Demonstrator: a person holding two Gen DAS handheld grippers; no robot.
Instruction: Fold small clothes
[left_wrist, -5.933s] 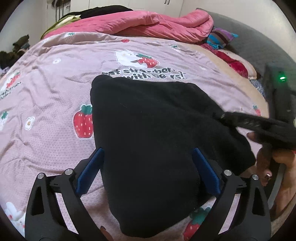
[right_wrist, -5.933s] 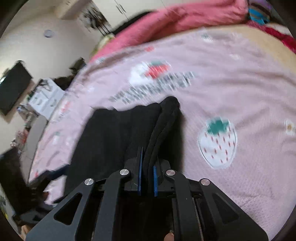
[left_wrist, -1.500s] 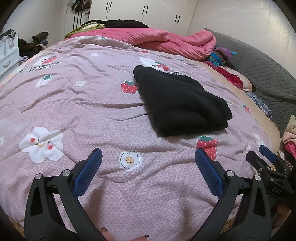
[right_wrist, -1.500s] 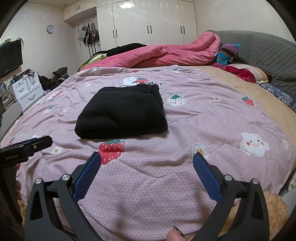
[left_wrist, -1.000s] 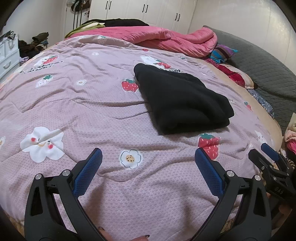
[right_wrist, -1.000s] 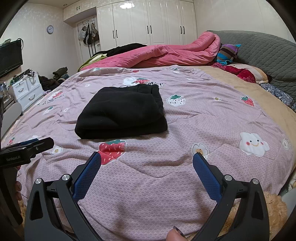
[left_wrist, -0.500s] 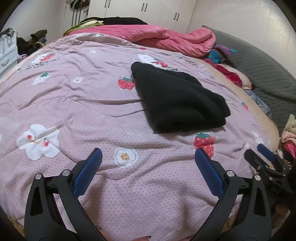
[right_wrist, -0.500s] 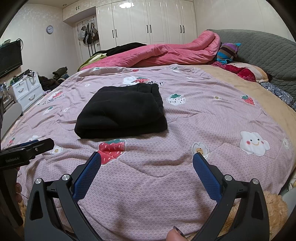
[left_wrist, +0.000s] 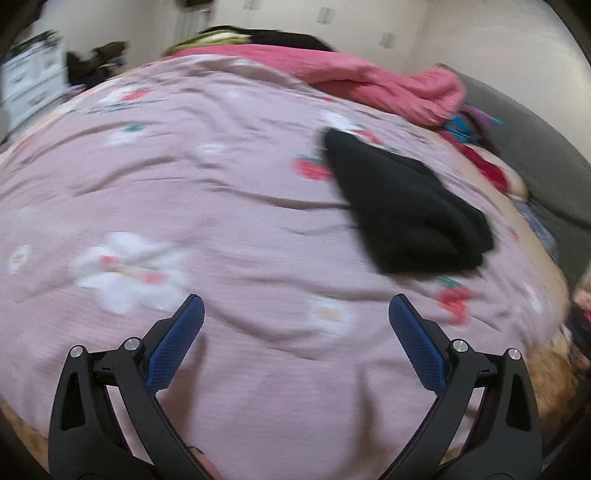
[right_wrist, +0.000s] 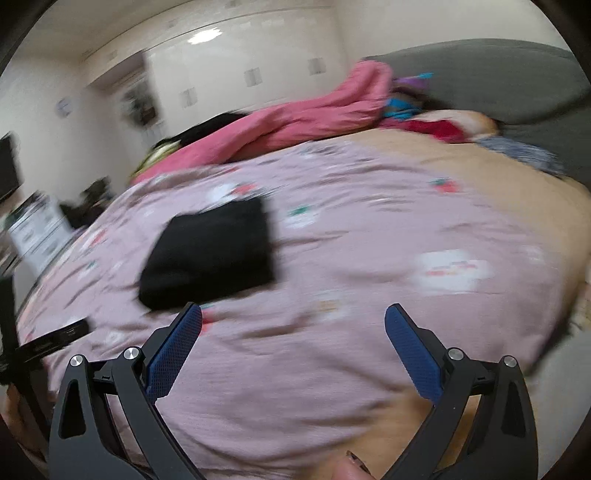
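A folded black garment (left_wrist: 410, 206) lies on the pink strawberry-print bedspread (left_wrist: 221, 221), up and right of my left gripper (left_wrist: 295, 321). That gripper is open and empty above the bed's near edge. In the right wrist view the same garment (right_wrist: 214, 251) lies at left of centre on the bedspread (right_wrist: 369, 295). My right gripper (right_wrist: 293, 325) is open and empty, well short of the garment. Both views are motion-blurred.
A pink duvet (left_wrist: 351, 77) is bunched at the far side of the bed. A grey padded headboard (right_wrist: 517, 81) with coloured clothes (right_wrist: 436, 125) stands at right. White drawers (left_wrist: 33, 85) stand at left. Part of the left gripper (right_wrist: 48, 339) shows at the right wrist view's left edge.
Since the earliest frames my right gripper has let go of the garment and both grippers have drawn back. In the last half second both cameras swing, and the garment shifts in view.
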